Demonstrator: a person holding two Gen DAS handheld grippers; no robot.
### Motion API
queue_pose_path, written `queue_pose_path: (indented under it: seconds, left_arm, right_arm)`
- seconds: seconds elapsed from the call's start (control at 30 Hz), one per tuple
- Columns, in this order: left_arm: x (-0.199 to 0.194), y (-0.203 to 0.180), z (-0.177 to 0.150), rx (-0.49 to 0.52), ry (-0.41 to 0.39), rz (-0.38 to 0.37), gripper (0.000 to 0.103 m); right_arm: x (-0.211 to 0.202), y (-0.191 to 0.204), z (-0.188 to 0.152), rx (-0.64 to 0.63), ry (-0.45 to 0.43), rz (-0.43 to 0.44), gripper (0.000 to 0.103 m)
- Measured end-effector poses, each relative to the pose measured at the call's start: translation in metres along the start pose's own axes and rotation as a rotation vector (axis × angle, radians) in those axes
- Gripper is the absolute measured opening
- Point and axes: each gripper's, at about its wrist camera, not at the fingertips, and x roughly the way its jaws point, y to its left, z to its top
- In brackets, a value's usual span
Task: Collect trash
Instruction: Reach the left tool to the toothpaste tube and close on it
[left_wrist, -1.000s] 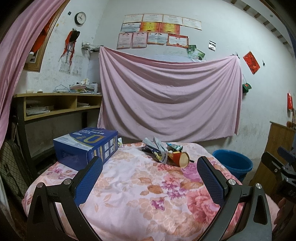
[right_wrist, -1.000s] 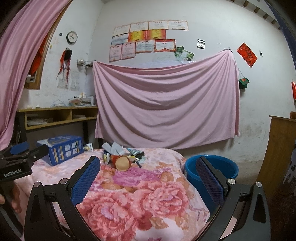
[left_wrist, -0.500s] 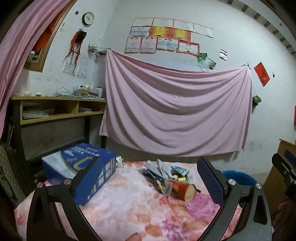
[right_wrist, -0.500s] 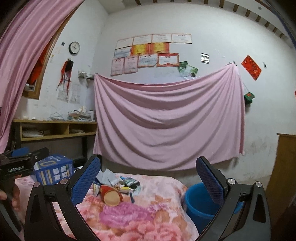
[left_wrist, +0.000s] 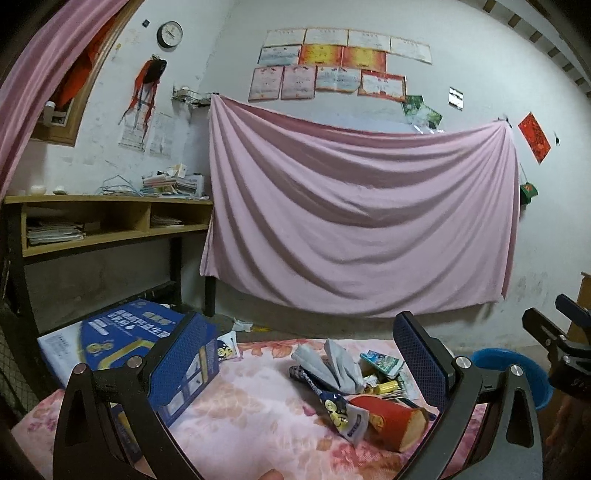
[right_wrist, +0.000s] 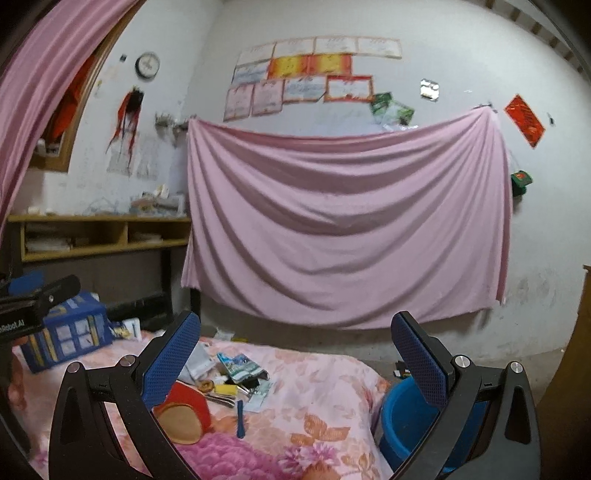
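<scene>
A pile of trash lies on the floral tablecloth (left_wrist: 236, 417): a red paper cup on its side (left_wrist: 388, 421), snack wrappers (left_wrist: 332, 369) and small packets. In the right wrist view the cup (right_wrist: 184, 410), wrappers (right_wrist: 240, 369) and a blue stick (right_wrist: 240, 417) show too. My left gripper (left_wrist: 303, 354) is open and empty, above the table short of the pile. My right gripper (right_wrist: 295, 354) is open and empty, to the right of the pile. A blue bucket (right_wrist: 402, 417) stands on the floor by the table's right edge.
A blue carton (left_wrist: 122, 339) sits on the table's left part; it also shows in the right wrist view (right_wrist: 66, 332). A wooden shelf (left_wrist: 103, 218) stands at the left wall. A pink sheet (left_wrist: 354, 221) hangs on the far wall. A wooden cabinet (right_wrist: 583, 332) is at the right.
Both grippers have tilted upward and dropped lower and closer to the table, so the table and trash sit lower in view. Both stay open and empty.
</scene>
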Motion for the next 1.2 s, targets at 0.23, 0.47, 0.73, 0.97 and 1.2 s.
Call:
queue_pose_path:
  seconds: [0.23, 0.47, 0.73, 0.97, 1.2]
  left_arm:
    - [0.042, 0.003, -0.008, -0.009, 0.162, -0.067, 0.099]
    - [0.071, 0.006, -0.018, -0.053, 0.324, -0.140, 0.090]
    - [0.112, 0.010, -0.033, -0.166, 0.512, -0.168, 0.060]
    - [0.131, 0.012, -0.044, -0.189, 0.613, -0.172, 0.043]
    - [0.146, 0.018, -0.049, -0.241, 0.691, -0.166, 0.041]
  right_arm:
    - [0.047, 0.001, -0.011, -0.012, 0.158, 0.063, 0.103]
    - [0.081, 0.000, -0.030, 0.023, 0.345, 0.159, 0.073]
    - [0.110, 0.006, -0.049, 0.040, 0.534, 0.250, 0.050]
    - [0.136, 0.012, -0.066, 0.052, 0.688, 0.314, 0.031]
    - [0.153, 0.021, -0.080, 0.045, 0.807, 0.363, 0.026]
